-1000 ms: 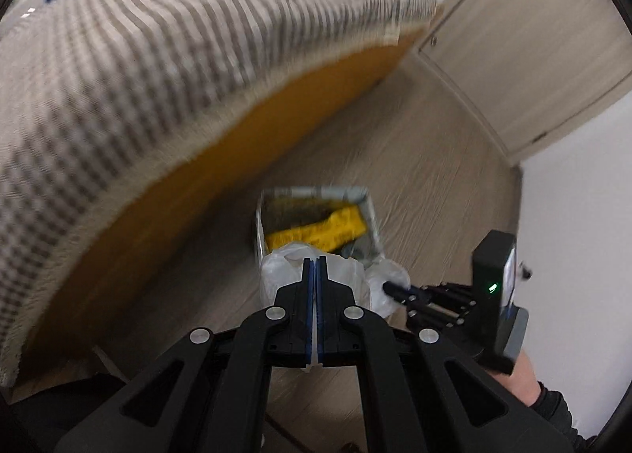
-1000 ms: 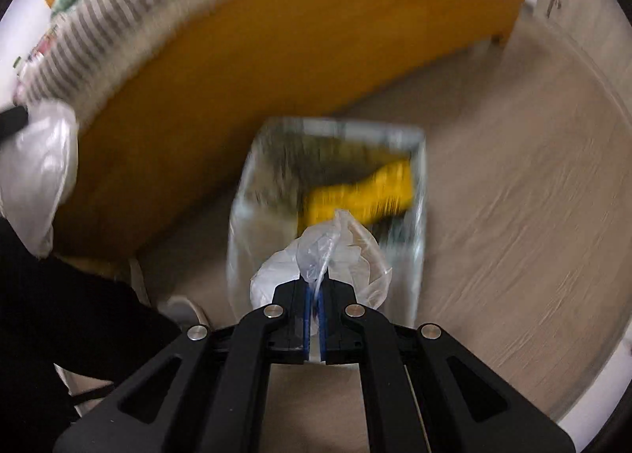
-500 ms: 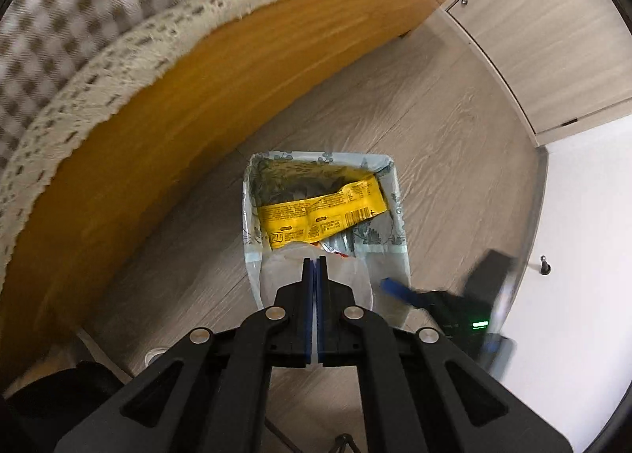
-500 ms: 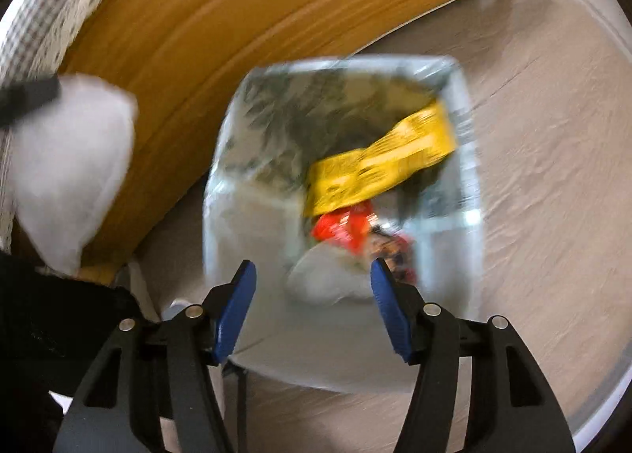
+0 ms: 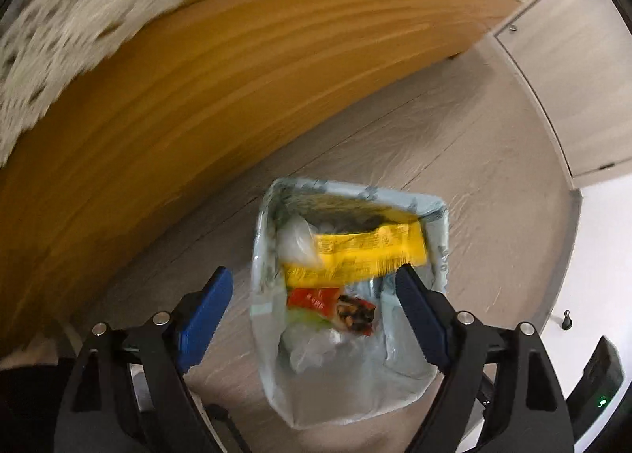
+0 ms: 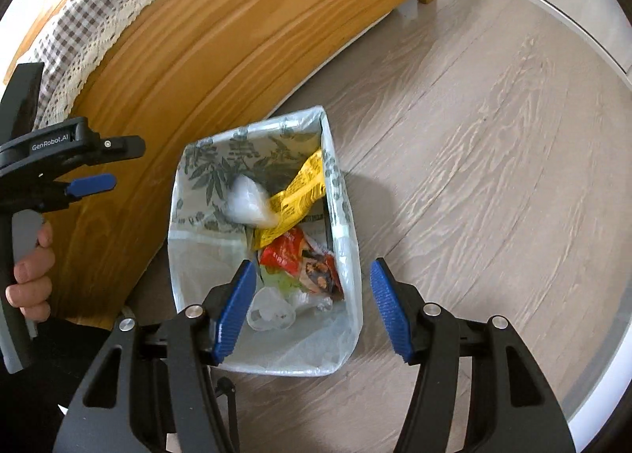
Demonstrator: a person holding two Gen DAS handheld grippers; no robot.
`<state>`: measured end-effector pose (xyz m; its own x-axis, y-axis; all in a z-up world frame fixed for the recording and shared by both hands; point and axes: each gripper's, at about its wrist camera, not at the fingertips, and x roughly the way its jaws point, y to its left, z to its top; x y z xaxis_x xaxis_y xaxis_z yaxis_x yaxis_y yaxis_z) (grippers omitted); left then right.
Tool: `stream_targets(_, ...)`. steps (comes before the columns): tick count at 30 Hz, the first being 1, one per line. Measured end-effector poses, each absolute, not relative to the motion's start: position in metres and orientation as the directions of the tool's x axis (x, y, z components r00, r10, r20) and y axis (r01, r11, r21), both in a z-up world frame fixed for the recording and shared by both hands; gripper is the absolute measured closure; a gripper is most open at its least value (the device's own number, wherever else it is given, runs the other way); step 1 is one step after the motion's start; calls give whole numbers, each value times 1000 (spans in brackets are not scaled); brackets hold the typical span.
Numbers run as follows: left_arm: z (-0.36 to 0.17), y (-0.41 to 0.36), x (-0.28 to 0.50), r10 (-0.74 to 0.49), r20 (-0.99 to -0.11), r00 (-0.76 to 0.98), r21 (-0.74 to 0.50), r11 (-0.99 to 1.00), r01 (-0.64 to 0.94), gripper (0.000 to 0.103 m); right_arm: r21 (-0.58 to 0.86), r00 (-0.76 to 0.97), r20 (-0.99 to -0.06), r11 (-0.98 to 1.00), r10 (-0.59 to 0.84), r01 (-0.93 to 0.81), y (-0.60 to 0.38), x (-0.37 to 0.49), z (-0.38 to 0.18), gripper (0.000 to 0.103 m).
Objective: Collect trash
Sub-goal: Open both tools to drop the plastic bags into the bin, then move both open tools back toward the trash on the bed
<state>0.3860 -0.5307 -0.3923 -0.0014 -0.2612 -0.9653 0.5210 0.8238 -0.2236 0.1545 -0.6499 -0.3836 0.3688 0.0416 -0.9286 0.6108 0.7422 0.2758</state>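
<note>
A rectangular bin [image 5: 355, 393] [image 6: 197, 255] lined with a pale leaf-print bag stands on the floor beside the bed. Inside lie a yellow wrapper [image 5: 367, 247] [image 6: 300, 192], a red snack wrapper [image 5: 328, 303] [image 6: 296, 255] and a clear plastic bag [image 6: 270, 312]. A crumpled white bag [image 5: 296, 243] [image 6: 247, 202], blurred, is loose in the bin's mouth. My left gripper [image 5: 312, 311] hangs over the bin, its jaws opening, with nothing pressed between the pads. My right gripper [image 6: 312, 305] stands open over the bin's near end, holding nothing.
A wooden bed frame [image 5: 197, 97] [image 6: 197, 58] runs along the left, topped by a checked bedspread with a lace edge [image 6: 98, 10]. Wood floor [image 6: 474, 137] stretches to the right. Cupboard doors [image 5: 572, 78] close the far right. A hand [image 6: 31, 279] grips the left tool.
Both grippers were shut on white plastic bags. The right one opened first and its bag dropped into the bin. The left one sank toward the bin and has now let its bag go.
</note>
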Motion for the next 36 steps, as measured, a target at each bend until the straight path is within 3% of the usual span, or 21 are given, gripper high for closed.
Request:
stream_targets(15,-322,-503,373,-289,-952,100,-185,804,566,22,221,345,-939,794,16,566,-631,166,-360,45)
stream_targets(21,-253,-480,362,-395,-902,174,-221,770,599,22,131,332,-940,820,-75,557,-626,176,-323,45)
stream_targets(26,-179,-432,376,-533,-805,262,-292,739,607,19,93,359,-924,837,-129,539,-609,204,-283,45)
stream_targets(36,-109,-300,458,-529,-724,442,-247,797,551,15,81,518,-845,923,-136,375,-531,321,-206,45)
